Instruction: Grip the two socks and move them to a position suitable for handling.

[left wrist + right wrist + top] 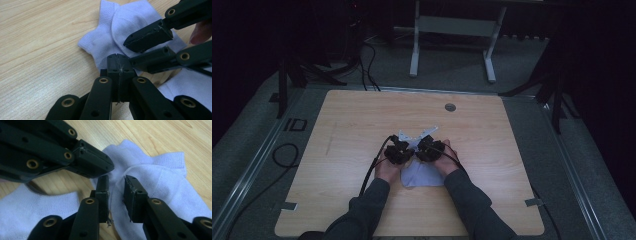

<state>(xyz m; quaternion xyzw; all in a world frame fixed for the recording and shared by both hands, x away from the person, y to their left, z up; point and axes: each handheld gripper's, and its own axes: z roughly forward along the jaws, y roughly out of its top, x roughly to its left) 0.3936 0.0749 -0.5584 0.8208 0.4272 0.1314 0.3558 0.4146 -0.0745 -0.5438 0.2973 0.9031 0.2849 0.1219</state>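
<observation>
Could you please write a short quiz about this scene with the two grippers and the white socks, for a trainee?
1. True or false: the left gripper has its jaws closed together.
2. What do the tips of the right gripper stand over? A) a white sock B) a metal spoon C) a red cup
3. Fill in: the socks lie on a ____ table.

Key:
1. True; in the left gripper view the two pads meet with no gap.
2. A; its jaws stand a little apart with sock fabric between and below them.
3. Wooden.
</observation>
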